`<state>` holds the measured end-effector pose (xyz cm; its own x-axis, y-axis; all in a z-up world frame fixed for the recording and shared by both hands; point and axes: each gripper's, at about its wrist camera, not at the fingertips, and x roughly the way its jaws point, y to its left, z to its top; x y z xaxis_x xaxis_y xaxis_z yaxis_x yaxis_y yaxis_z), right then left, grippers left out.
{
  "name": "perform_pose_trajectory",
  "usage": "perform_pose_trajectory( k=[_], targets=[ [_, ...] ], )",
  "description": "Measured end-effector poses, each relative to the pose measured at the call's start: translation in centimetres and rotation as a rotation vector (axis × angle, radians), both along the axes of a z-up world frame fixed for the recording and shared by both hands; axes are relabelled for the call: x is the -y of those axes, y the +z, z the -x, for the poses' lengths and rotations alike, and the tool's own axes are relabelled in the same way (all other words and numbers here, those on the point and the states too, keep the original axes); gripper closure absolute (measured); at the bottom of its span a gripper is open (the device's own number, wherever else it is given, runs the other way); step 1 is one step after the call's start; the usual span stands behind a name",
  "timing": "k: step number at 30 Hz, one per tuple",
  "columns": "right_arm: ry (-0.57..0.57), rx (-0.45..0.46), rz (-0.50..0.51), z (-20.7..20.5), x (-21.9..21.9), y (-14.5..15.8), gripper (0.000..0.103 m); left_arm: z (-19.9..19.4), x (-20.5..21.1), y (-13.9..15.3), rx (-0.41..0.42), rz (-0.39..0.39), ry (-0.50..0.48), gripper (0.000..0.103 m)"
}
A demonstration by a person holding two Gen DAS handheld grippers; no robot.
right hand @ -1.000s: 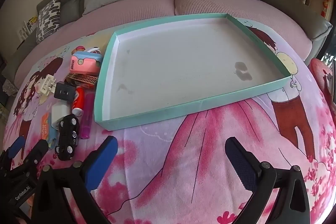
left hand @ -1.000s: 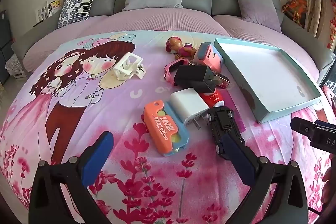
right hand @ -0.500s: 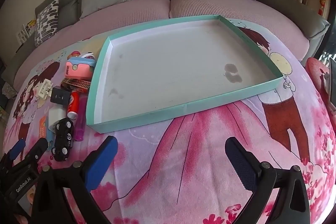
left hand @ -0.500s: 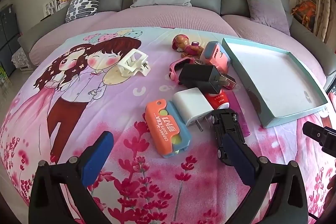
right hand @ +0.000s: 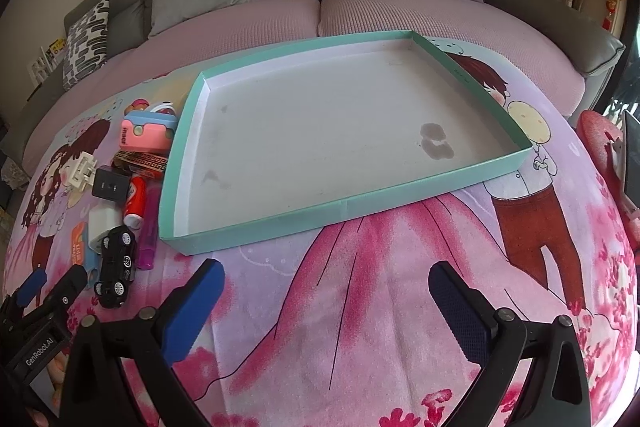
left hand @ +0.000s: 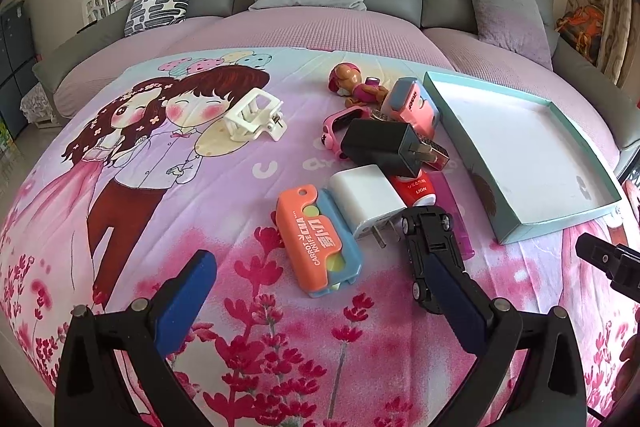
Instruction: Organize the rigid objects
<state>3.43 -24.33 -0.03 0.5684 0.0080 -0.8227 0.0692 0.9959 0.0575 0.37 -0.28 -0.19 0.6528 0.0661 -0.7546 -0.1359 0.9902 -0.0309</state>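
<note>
Since the earlier frame, our left gripper [left hand: 320, 291] has drawn back slightly, jaws spread, empty. We find the black toy car [left hand: 430, 247] lying lengthwise just ahead-right, nearest it; the right gripper [right hand: 326, 301], likewise spread, faces the teal tray [right hand: 256, 231].

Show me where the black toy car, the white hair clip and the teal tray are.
black toy car [left hand: 430, 241], left wrist view, on its roof.
white hair clip [left hand: 252, 115], left wrist view, on its body.
teal tray [right hand: 280, 227], right wrist view, on its near wall.
</note>
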Motion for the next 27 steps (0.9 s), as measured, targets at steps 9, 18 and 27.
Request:
perform_pose_trajectory(
  k=[9,18,27],
  targets=[
    [-0.005,-0.005,0.037,-0.1,-0.3,0.0,0.0,0.2,-0.8,-0.1,0.002,0.05,-0.011,0.0],
    [0.001,-0.01,0.065,-0.2,-0.6,-0.1,0.0,0.3,-1.5,-0.3,0.004,0.074,-0.012,0.0],
    [0.004,-0.013,0.077,-0.3,-0.7,-0.1,0.0,0.4,-2.0,-0.4,0.003,0.091,-0.011,0.0]
  ],
)
